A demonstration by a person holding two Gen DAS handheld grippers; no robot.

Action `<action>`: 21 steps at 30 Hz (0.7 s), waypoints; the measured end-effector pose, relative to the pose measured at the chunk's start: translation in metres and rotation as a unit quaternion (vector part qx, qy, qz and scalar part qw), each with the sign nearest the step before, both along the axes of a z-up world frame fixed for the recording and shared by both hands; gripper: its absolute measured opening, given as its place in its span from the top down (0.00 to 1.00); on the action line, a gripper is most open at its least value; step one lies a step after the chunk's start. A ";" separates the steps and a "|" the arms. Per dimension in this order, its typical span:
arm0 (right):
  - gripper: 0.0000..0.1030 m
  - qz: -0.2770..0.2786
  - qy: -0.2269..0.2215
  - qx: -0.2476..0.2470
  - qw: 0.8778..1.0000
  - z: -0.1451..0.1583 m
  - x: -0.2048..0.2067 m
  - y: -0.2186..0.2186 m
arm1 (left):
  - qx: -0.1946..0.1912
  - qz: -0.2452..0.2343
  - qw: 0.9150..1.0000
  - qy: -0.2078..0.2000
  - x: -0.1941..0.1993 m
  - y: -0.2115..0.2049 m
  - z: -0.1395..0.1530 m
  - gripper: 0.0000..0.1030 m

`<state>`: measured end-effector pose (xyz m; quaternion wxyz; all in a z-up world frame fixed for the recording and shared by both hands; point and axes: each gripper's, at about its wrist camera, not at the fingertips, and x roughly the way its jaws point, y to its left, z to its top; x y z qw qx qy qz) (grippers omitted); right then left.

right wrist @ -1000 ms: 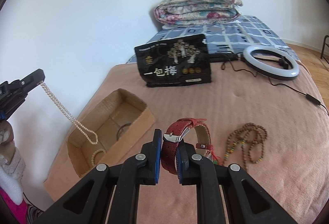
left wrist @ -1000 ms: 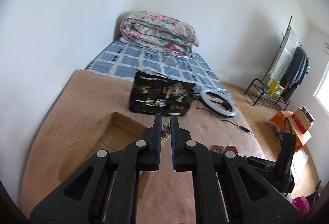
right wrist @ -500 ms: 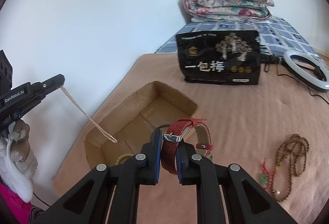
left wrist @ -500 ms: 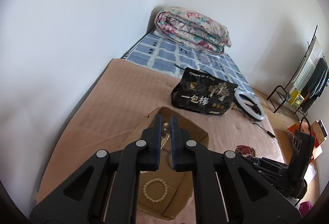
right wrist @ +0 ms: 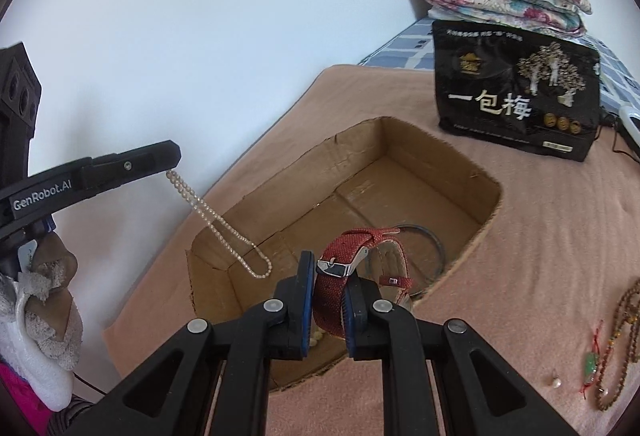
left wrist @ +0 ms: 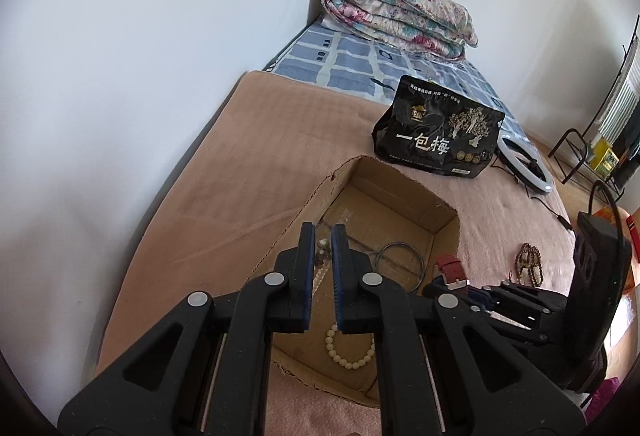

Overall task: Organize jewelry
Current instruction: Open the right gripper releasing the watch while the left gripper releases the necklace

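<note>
My left gripper (left wrist: 321, 236) is shut on a pearl necklace (left wrist: 321, 250) and holds it over the open cardboard box (left wrist: 384, 174). In the right wrist view the left gripper (right wrist: 170, 162) shows at left with the pearl necklace (right wrist: 218, 222) dangling over the box (right wrist: 280, 176). My right gripper (right wrist: 327, 268) is shut on a red watch (right wrist: 352, 252) above the box's near end. The watch also shows in the left wrist view (left wrist: 450, 266). A cream bead bracelet (left wrist: 350, 352) and a thin dark ring (left wrist: 396, 260) lie in the box.
A wooden bead necklace (right wrist: 622, 336), a green pendant on a red cord (right wrist: 590, 364) and a small pearl earring (right wrist: 556, 382) lie on the brown blanket at right. A black printed bag (right wrist: 516, 92) stands behind the box. A ring light (left wrist: 524, 164) and folded quilt (left wrist: 400, 16) lie farther back.
Both grippers have moved left toward the box and now hang over it. The necklace dangles lower over the box. The watch has come from the blanket to above the box.
</note>
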<state>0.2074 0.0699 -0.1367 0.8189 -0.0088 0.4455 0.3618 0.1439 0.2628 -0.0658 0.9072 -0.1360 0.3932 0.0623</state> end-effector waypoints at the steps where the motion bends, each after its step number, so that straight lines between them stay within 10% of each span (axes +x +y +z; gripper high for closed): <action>1: 0.90 0.002 0.000 -0.004 1.000 -0.003 0.000 0.003 | 0.001 0.000 1.000 0.001 0.000 0.000 0.000 0.94; 6: 0.79 -0.003 0.009 0.002 1.000 -0.011 0.004 0.004 | 0.002 0.000 1.000 0.008 0.003 -0.001 -0.001 0.94; 11: 0.45 -0.016 -0.001 0.010 1.000 -0.006 0.003 -0.003 | -0.002 -0.001 1.000 0.021 0.006 -0.002 -0.004 0.94; 13: 0.37 -0.023 -0.010 0.009 1.000 -0.003 0.003 -0.007 | -0.005 0.000 1.000 0.027 0.007 -0.002 -0.005 0.75; 21: 0.33 -0.036 -0.009 0.001 0.999 0.002 0.002 -0.021 | -0.011 0.004 1.000 0.014 0.005 -0.005 0.002 0.67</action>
